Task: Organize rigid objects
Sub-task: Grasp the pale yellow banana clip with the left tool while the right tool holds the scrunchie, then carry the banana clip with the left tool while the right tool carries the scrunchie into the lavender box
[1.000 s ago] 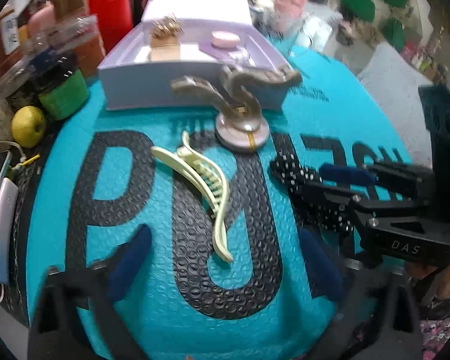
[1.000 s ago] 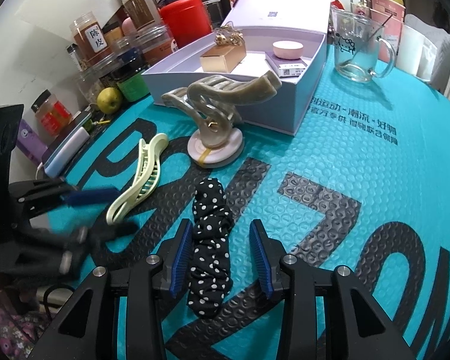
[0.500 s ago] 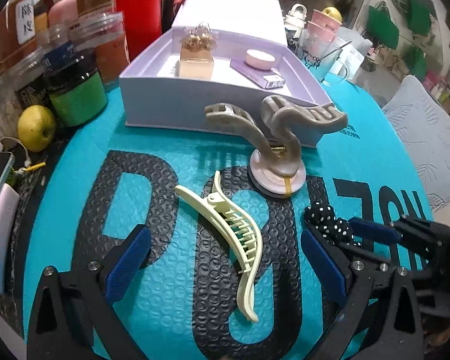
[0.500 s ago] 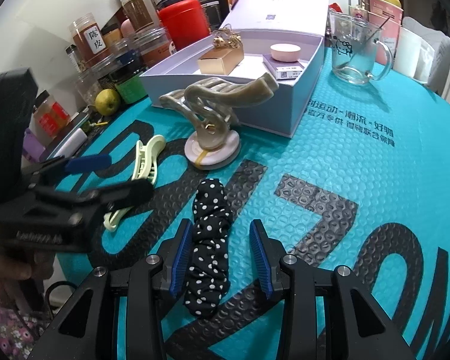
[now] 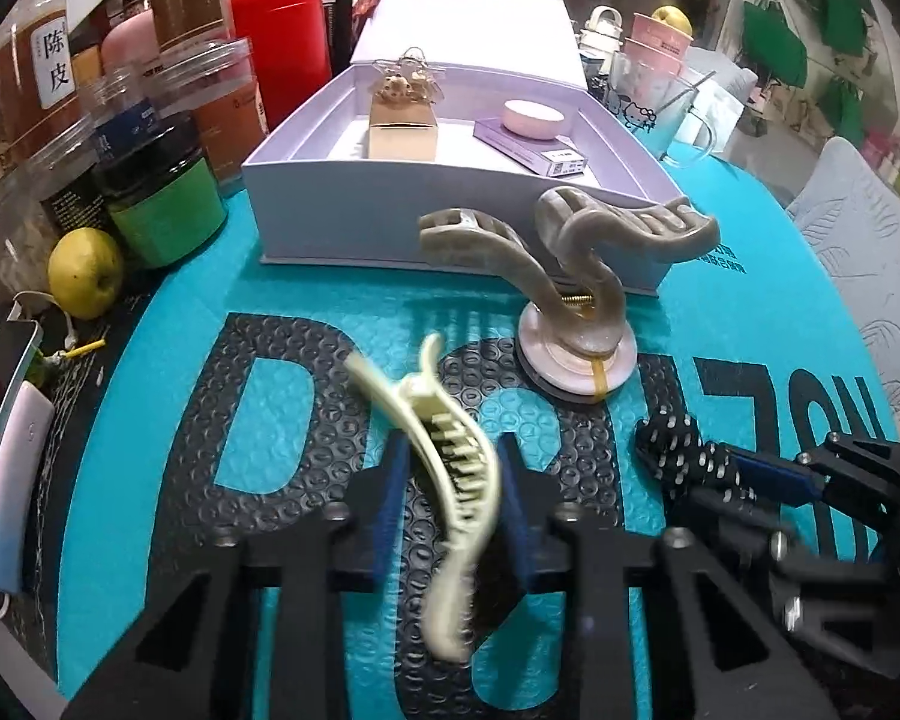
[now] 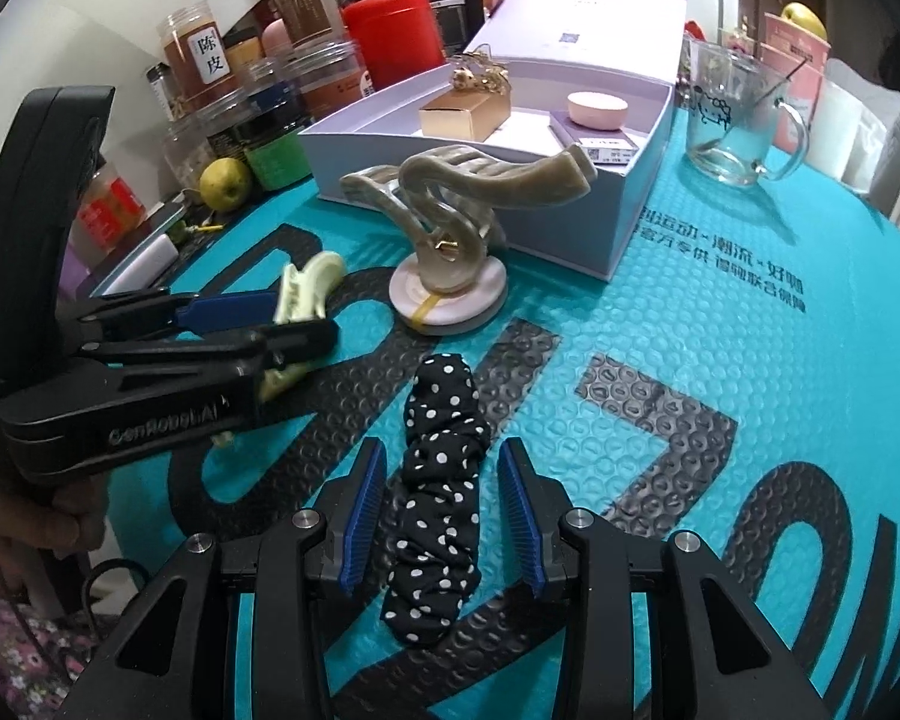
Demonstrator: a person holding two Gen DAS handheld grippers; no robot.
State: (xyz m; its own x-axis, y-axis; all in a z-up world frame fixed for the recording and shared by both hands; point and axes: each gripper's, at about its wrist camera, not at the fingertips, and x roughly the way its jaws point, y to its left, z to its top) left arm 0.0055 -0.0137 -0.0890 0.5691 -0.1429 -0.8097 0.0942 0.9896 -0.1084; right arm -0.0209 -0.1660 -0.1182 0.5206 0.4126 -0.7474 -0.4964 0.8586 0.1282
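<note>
Teal mat [image 5: 150, 396], clip [image 5: 450, 468] inside left gripper [image 5: 450, 510]

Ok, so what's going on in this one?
A person is working two handheld grippers over a teal mat. The left claw has just been closing and now grips a pale yellow hair clip. The right claw has just been closing around a black polka-dot scrunchie, its pads not visibly pressing yet. The open lavender box sits behind.

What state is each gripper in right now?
Left gripper: just closed on the cream hair clip.
Right gripper: just been closing, open around the polka-dot scrunchie, not gripping.
</note>
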